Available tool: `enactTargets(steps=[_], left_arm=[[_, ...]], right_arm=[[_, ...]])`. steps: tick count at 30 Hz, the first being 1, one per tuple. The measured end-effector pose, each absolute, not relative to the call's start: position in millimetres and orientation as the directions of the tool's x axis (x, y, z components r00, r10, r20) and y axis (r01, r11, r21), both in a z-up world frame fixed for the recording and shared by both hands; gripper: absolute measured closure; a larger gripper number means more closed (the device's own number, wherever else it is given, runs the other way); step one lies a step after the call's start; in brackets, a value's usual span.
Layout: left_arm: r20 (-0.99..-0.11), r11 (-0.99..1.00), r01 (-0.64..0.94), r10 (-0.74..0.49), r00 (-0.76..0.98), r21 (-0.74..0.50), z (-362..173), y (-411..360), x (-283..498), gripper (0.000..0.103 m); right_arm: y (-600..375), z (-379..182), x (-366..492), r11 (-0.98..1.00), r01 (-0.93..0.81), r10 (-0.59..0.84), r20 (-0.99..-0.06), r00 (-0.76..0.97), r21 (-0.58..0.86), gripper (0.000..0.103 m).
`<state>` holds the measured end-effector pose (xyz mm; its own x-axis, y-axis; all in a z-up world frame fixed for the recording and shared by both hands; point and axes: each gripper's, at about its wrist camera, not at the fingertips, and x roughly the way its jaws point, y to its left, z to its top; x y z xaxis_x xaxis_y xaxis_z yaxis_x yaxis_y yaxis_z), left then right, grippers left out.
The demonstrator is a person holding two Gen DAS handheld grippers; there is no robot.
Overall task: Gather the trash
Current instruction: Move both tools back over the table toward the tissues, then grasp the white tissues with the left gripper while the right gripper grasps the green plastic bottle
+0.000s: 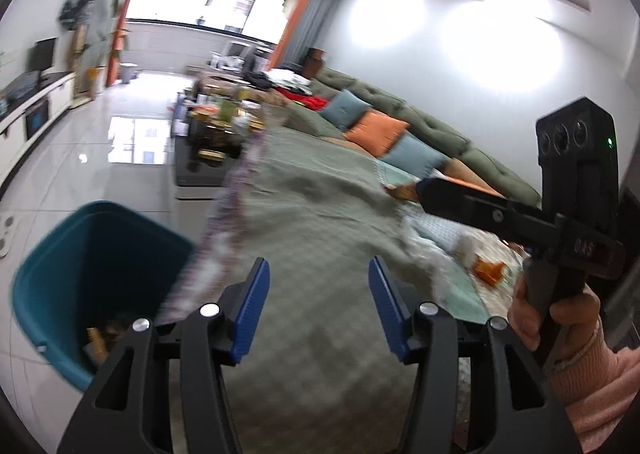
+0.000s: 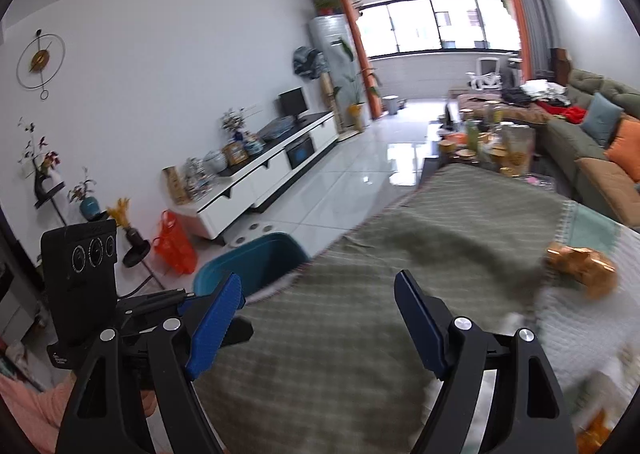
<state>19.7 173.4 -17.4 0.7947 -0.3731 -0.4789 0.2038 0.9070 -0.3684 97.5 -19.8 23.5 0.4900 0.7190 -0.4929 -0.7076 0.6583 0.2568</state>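
A teal trash bin [image 1: 92, 286] stands on the floor left of the cloth-covered table [image 1: 320, 213], with some trash at its bottom; it also shows in the right wrist view [image 2: 256, 262]. My left gripper [image 1: 318, 310] is open and empty above the table's near edge, right of the bin. An orange wrapper [image 1: 490, 272] and white crumpled scraps [image 1: 464, 246] lie on the table to the right. In the right wrist view my right gripper [image 2: 320, 330] is open and empty over the green cloth, with a golden-orange wrapper [image 2: 582, 266] to its right.
A green sofa with orange and blue cushions [image 1: 376, 129] runs along the right wall. A cluttered coffee table [image 2: 492, 145] stands beyond the cloth. A white TV cabinet [image 2: 260, 173] lines the left wall, with an orange plastic bag [image 2: 174, 242] at its end.
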Motion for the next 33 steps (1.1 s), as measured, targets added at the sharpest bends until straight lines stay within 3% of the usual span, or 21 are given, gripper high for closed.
enactTargets(steps=[16, 27, 33], left_arm=[[-0.53, 0.841, 0.377, -0.538, 0.655, -0.388, -41.2, 69.5, 63.6, 0.042], [-0.588, 0.857, 0.362, -0.515, 0.623, -0.366, -48.3, 45.6, 86.3, 0.042], [-0.61, 0.86, 0.352, -0.51, 0.606, -0.369, -51.5, 42.7, 96.2, 0.049]], right_arm=[[-161.3, 3.8, 89.8, 0.843, -0.45, 0.537, -0.509, 0.673, 0.294, 0.024], [-244.9, -10.9, 71.5, 0.918, -0.251, 0.384, -0.525, 0.76, 0.307, 0.024], [-273.7, -28.7, 66.1, 0.93, -0.173, 0.338, -0.566, 0.752, 0.325, 0.024]])
